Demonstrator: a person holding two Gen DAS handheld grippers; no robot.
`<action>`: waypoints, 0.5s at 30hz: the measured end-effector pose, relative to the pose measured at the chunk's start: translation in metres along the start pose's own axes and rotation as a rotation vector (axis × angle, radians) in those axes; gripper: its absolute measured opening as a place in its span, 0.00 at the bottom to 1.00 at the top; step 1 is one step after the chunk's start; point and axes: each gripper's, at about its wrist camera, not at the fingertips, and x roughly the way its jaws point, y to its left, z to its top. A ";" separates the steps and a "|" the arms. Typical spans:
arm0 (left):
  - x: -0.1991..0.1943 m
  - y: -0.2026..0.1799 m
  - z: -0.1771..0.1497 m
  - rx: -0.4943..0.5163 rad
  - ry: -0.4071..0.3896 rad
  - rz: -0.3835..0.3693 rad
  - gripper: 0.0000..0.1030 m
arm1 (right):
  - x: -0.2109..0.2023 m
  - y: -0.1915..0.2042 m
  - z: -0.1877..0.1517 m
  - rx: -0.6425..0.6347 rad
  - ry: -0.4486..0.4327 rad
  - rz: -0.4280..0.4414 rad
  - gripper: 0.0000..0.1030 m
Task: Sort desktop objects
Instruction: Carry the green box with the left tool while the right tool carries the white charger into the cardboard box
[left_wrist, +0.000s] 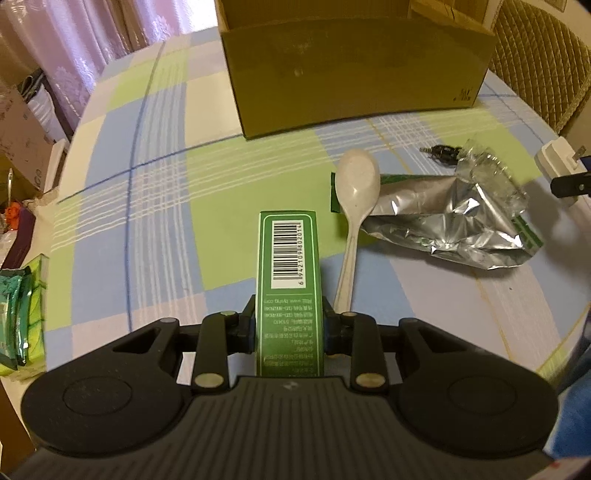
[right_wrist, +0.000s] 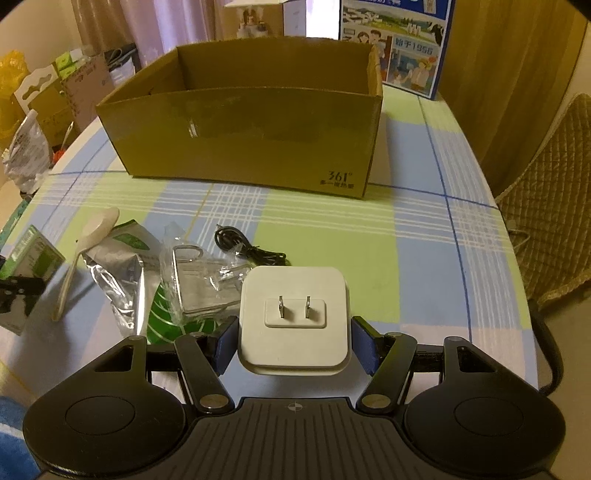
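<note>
My left gripper (left_wrist: 289, 326) is shut on a narrow green box (left_wrist: 289, 266) with a barcode, held above the checked tablecloth. My right gripper (right_wrist: 294, 338) is shut on a white plug adapter (right_wrist: 294, 314), prongs facing up. An open cardboard box (left_wrist: 354, 74) stands at the back of the table; it also shows in the right wrist view (right_wrist: 251, 136). A white plastic spoon (left_wrist: 354, 206), a crumpled silver foil pouch (left_wrist: 450, 218) and a black cable (right_wrist: 251, 249) lie on the cloth between the grippers and the box.
Clear plastic wrapping (right_wrist: 199, 280) lies beside the foil pouch. Green packets (left_wrist: 22, 314) lie at the table's left edge. A woven chair (right_wrist: 546, 221) stands to the right. A blue milk carton (right_wrist: 399, 44) stands behind the box. Clutter (right_wrist: 37, 110) stands off the table's left.
</note>
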 end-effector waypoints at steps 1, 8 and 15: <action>-0.006 0.001 -0.001 -0.004 -0.008 0.003 0.25 | -0.002 0.001 -0.001 0.000 -0.004 0.000 0.60; -0.039 -0.005 -0.003 -0.020 -0.052 0.005 0.25 | -0.020 0.004 -0.011 0.011 -0.033 0.005 0.60; -0.056 -0.019 -0.007 -0.026 -0.075 -0.002 0.25 | -0.032 0.008 -0.018 0.008 -0.053 0.013 0.60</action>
